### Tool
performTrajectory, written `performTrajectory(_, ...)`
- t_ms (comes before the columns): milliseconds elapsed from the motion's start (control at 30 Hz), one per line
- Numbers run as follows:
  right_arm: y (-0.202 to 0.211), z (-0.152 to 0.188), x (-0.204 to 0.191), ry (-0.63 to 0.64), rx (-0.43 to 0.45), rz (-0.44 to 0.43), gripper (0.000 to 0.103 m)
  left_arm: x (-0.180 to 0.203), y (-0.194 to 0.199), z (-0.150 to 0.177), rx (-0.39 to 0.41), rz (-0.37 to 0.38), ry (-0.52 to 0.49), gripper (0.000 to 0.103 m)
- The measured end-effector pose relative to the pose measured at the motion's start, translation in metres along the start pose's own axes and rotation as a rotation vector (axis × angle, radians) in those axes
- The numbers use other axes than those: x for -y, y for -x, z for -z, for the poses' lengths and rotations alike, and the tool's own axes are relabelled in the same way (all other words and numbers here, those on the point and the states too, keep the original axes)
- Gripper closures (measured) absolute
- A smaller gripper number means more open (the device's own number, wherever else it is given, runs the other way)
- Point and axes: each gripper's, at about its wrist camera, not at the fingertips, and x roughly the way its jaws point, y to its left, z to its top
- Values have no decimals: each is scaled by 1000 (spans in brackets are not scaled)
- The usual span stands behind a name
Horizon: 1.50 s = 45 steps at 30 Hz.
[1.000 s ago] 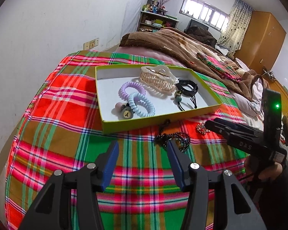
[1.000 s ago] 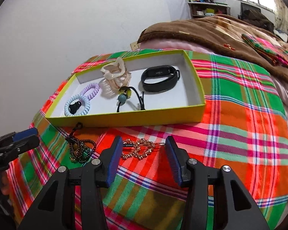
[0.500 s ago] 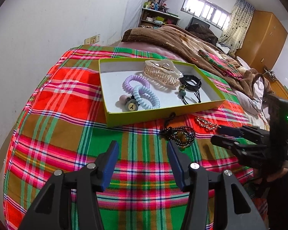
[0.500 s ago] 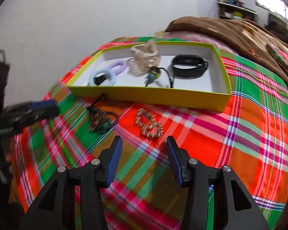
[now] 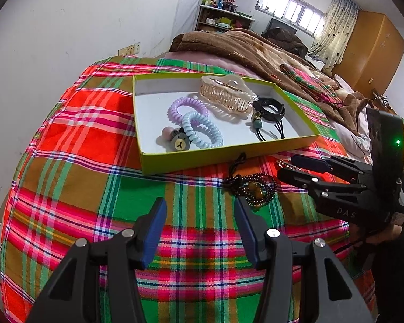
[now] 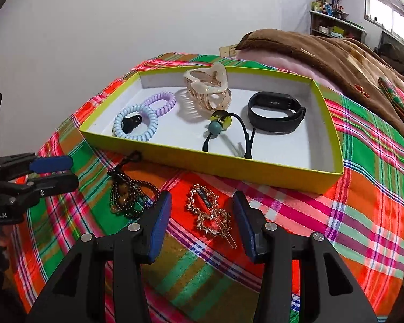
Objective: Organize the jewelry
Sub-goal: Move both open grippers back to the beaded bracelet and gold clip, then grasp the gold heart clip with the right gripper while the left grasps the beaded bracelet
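Two grippers stood over two loose pieces on the plaid bedspread (image 6: 363, 215).

Nearest, the right gripper (image 6: 202, 219) hung released, fingers either side of one gold rhinestone hair clip (image 6: 211, 214), whose long axis ran away toward the box, leaning slightly left. The left gripper (image 5: 200, 228) was likewise spread, empty, just short of one dark beaded bracelet (image 5: 251, 188). Beyond lay one yellow-green box (image 6: 256, 168) holding two spiral hair ties, one claw clip (image 6: 208, 88) and one black wristband (image 6: 276, 113).
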Motion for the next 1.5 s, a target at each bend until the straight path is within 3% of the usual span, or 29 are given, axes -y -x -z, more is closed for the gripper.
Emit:
performTrajectory(33, 0, 0, -1, 6, 1, 8, 56, 2, -1, -1, -2, -1, -1, 49)
performTrajectory(100, 1, 2, -3, 18, 3, 40, 69, 4, -3, -1, -4, 3, -8, 49)
performTrajectory(200, 4, 4, -1, 10, 11, 43, 73, 8, -6, -3, -9, 1, -15, 49)
performTrajectory(467, 14, 8, 1, -10, 50, 44, 74, 16, -12, -6, -18, 0, -28, 49)
performTrajectory(533, 17, 9, 1, -21, 63, 36, 84, 18, -15, -7, -22, 6, -29, 49)
performTrajectory(567, 19, 10, 2, -27, 66, 33, 100, 19, -15, -7, -29, 20, -22, 49)
performTrajectory(633, 23, 12, 6, -45, 78, 24, 100, 21, -17, -9, -37, 44, -15, 49)
performTrajectory(800, 25, 14, 8, -54, 76, 24, 100, 29, -22, -14, -33, 14, -37, 49)
performTrajectory(967, 25, 13, 8, -44, 71, 4, 99, 38, -33, -15, -43, -99, -103, 49)
performTrajectory(1067, 20, 14, 5, -19, 48, 17, 92, 38, -38, -13, -62, -77, -90, 49)
performTrajectory(1367, 16, 13, 2, -2, 35, 33, 92, 42, -42, -14, -51, -94, -105, 49)
performTrajectory(1400, 17, 13, 2, 0, 37, 34, 93, 43, -42, -14, -51, -100, -107, 50)
performTrajectory(1500, 18, 13, 1, 1, 43, 34, 98, 44, -41, -15, -45, -89, -103, 67)
